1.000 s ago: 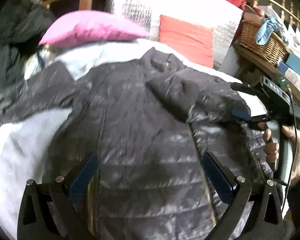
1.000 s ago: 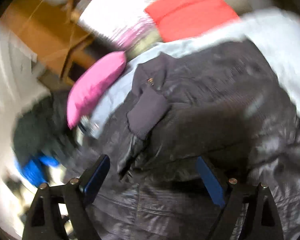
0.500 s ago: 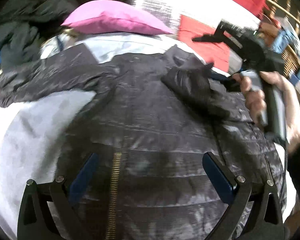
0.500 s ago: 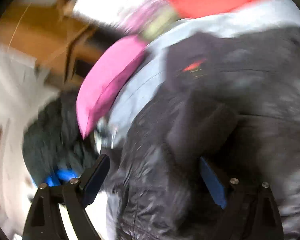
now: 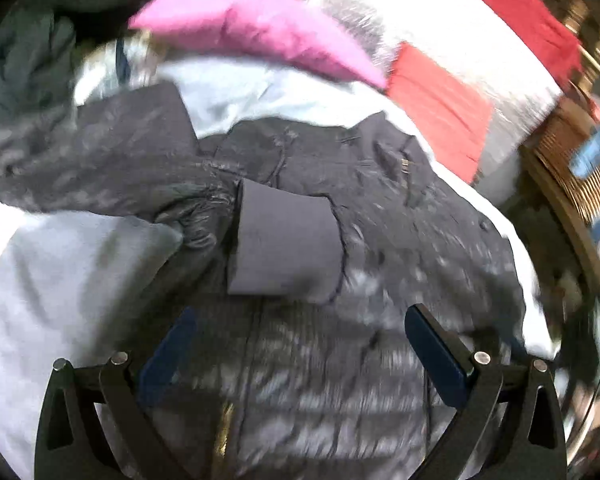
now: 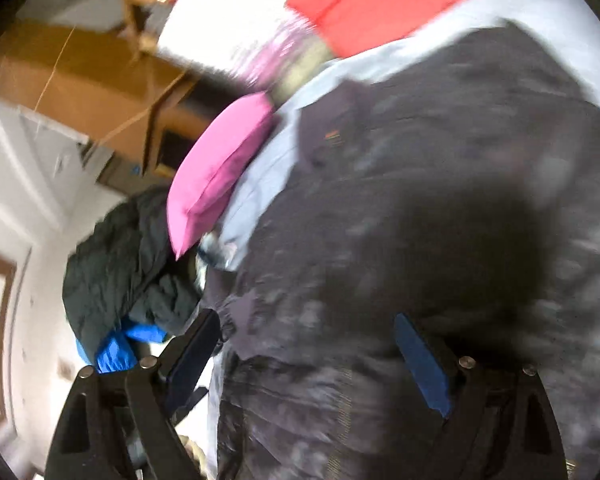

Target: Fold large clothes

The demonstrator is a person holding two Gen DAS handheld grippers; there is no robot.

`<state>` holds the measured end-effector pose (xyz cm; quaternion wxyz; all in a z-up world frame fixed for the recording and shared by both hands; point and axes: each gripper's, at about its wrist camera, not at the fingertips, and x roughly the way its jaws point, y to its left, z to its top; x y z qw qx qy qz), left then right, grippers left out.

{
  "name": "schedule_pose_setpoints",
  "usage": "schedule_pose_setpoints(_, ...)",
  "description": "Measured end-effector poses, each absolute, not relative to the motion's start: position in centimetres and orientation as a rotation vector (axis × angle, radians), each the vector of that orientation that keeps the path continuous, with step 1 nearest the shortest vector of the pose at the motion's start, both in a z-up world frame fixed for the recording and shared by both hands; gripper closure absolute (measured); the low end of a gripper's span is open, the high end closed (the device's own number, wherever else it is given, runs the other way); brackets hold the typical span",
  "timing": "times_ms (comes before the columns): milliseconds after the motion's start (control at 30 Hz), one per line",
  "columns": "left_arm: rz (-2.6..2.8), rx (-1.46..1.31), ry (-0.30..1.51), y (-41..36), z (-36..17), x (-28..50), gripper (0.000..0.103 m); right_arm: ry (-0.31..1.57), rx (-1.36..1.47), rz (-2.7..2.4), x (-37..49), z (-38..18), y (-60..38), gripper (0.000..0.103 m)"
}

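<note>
A dark quilted puffer jacket lies spread on a pale sheet, front up with its zip showing. One sleeve is folded across the chest, its smooth grey cuff flat near the middle. The other sleeve stretches out to the left. My left gripper hovers open over the jacket's lower front, nothing between its blue pads. In the blurred right wrist view, my right gripper stands open just over the jacket, near its left edge.
A pink pillow and a red-and-white cushion lie behind the collar. A wicker basket stands at the right. A dark green jacket with something blue is heaped beyond the left edge, wooden furniture behind it.
The hand with the right gripper has left the left wrist view. The folded sleeve now lies flat across the chest, cuff further left. Both views have swung sideways.
</note>
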<state>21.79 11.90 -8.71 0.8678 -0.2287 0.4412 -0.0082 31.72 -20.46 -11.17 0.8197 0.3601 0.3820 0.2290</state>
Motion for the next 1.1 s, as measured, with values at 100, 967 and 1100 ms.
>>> schedule_pose_setpoints(100, -0.016, -0.666, 1.022, 12.5, -10.6, 24.1, 0.001, 0.811, 0.801, 0.443, 30.3, -12.3, -23.3, 0.012)
schedule_pose_setpoints(967, 0.167, -0.322, 0.943, 10.3, -11.1, 26.3, 0.092, 0.74, 0.84, 0.182, 34.7, -10.2, -35.8, 0.012)
schedule_pose_setpoints(1100, 0.161, -0.303, 0.948, 10.5, -12.1, 25.9, 0.092, 0.832, 0.753, 0.165, 39.7, -10.2, -36.1, 0.012)
